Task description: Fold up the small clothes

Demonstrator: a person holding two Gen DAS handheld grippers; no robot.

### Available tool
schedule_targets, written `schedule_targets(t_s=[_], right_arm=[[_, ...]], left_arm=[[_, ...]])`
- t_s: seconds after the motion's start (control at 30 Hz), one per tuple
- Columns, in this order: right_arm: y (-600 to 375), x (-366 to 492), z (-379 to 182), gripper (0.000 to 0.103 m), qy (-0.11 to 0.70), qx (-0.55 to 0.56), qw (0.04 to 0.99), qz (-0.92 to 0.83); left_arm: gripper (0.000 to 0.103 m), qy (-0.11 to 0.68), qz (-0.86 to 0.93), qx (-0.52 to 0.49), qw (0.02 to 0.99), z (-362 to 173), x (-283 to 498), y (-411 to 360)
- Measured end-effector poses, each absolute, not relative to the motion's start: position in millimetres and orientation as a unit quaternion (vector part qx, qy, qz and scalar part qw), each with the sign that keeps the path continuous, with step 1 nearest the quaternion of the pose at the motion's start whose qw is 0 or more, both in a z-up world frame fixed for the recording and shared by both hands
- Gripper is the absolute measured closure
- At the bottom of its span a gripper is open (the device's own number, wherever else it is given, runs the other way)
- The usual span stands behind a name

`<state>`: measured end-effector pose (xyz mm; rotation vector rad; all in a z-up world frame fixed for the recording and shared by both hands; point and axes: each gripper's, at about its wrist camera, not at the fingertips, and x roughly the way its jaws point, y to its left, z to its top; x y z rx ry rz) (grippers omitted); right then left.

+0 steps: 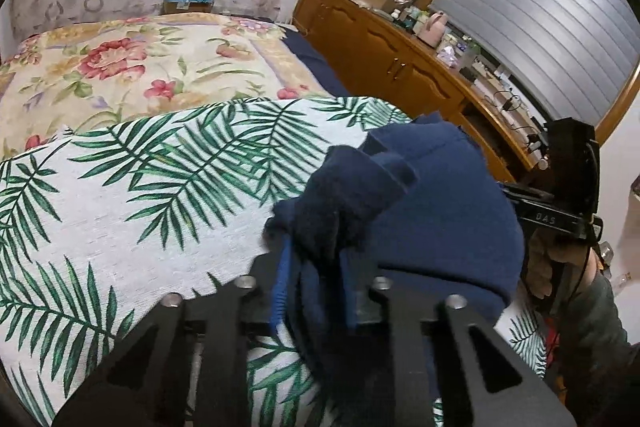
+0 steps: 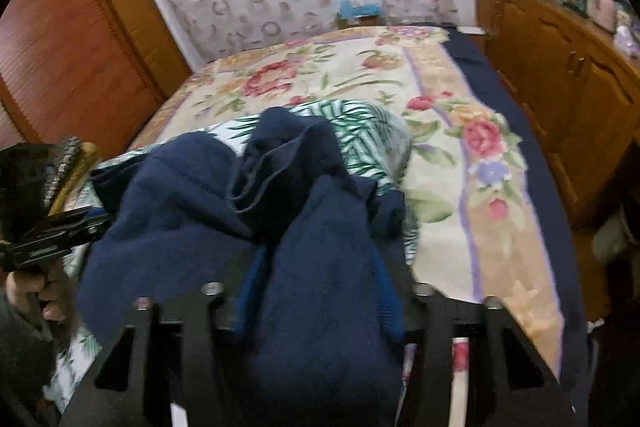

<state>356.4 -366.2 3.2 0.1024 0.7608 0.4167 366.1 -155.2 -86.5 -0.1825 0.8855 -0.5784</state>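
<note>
A dark navy fleece garment is bunched up over the palm-leaf cloth on the bed. My left gripper is shut on a bunched edge of it, held just above the cloth. My right gripper is shut on another part of the navy garment, which drapes over its fingers and hides the tips. In the left wrist view the right gripper's body shows at the right edge. In the right wrist view the left gripper's body shows at the left edge.
The palm-leaf cloth lies on a floral bedspread. A wooden dresser with clutter stands to the right of the bed, also in the right wrist view. Wooden louvred doors stand at the left.
</note>
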Motion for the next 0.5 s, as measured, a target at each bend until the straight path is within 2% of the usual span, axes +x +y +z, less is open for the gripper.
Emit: schedule_targets(t_s=[0.07,0.13,0.5], right_arm=[[-362.6,352.8,4.1,0.082,0.362,0.04,0.91,0.199],[-355.1,346.2,6.0,0.087,0.353,0.014,0.918,0.181],[-333.9,299.6,34.7,0.091,0.278,-0.016,0.946,0.166]], left_arm=[[0.088,0.414,-0.276,-0.08,0.864,-82.9,362.0,-154.7],[0.089,0.403,-0.279,-0.08,0.868,-77.4,356.2,-153.8],[0.09,0.323,-0.305,-0.089,0.892,-24.1,294.9,-125.2]])
